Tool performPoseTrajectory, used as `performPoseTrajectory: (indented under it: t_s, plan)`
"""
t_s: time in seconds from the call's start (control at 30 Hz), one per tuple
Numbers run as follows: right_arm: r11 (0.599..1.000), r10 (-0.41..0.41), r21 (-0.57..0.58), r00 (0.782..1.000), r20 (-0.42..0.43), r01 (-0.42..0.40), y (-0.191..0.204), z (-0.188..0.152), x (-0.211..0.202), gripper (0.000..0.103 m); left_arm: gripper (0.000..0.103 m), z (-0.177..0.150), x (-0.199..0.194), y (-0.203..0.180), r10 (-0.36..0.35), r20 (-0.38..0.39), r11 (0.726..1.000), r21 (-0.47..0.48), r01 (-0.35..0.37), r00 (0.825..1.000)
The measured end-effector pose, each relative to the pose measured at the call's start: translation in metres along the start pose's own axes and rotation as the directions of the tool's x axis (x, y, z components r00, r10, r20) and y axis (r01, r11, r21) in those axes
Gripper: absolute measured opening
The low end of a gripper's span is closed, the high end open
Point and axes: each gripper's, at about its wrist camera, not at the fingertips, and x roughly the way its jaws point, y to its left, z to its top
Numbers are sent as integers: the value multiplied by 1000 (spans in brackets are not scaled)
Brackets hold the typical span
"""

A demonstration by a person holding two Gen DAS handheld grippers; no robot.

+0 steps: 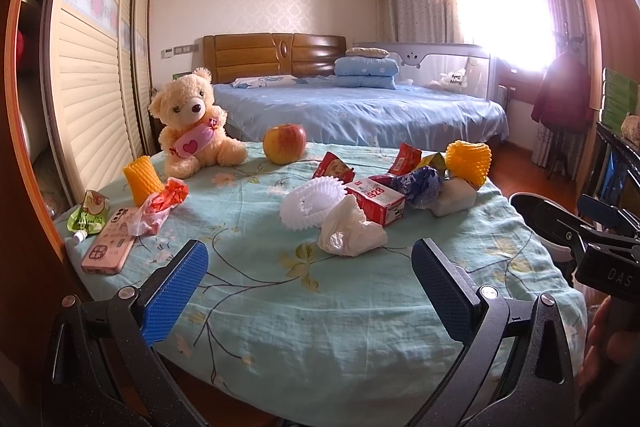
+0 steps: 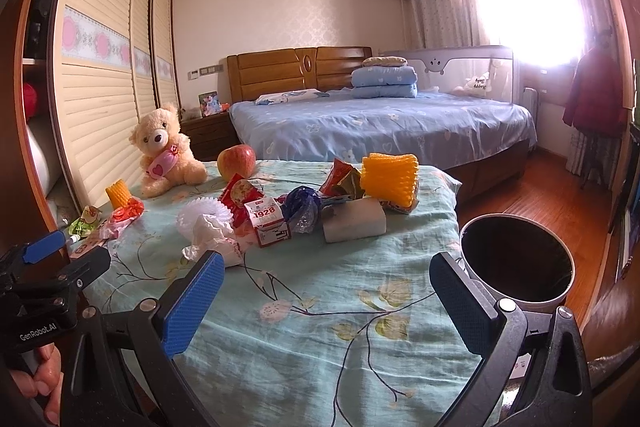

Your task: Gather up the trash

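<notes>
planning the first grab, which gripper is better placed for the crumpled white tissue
Right, probably. Both grippers are open and empty, but the crumpled tissue lies just past the right gripper, and the trash bin sits on its side. The left gripper is farther from the bin.

Crumpled tissue (image 1: 352,233) beyond spread fingers (image 1: 180,291)

A bed (image 1: 320,307) with a pale green floral cover carries a teddy bear (image 1: 192,121), an apple (image 1: 284,143), a phone (image 1: 110,241), crumpled tissue (image 1: 348,231), foam nets, wrappers and a small carton (image 1: 376,203).
</notes>
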Motion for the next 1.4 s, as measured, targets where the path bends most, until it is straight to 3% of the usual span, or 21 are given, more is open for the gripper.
performPoseTrajectory:
  t_s: [0.43,0.67,1.03,1.4]
  plan:
    - [1000,11,15,999,-31,-10,0,-1,7,103,103,-3,10,4,-25,-45,999,-28,24,999]
    - [998,31,50,991,-127,-25,-14,-2,35,103,103,-6,36,5,-53,-125,998,-39,48,991]
    - [997,49,76,946,-320,-26,-40,4,104,103,103,-2,93,-6,-99,-237,995,-42,92,967]
    - [999,49,21,898,-438,-44,-52,15,172,103,103,1,150,-13,-102,-340,994,-65,85,935]
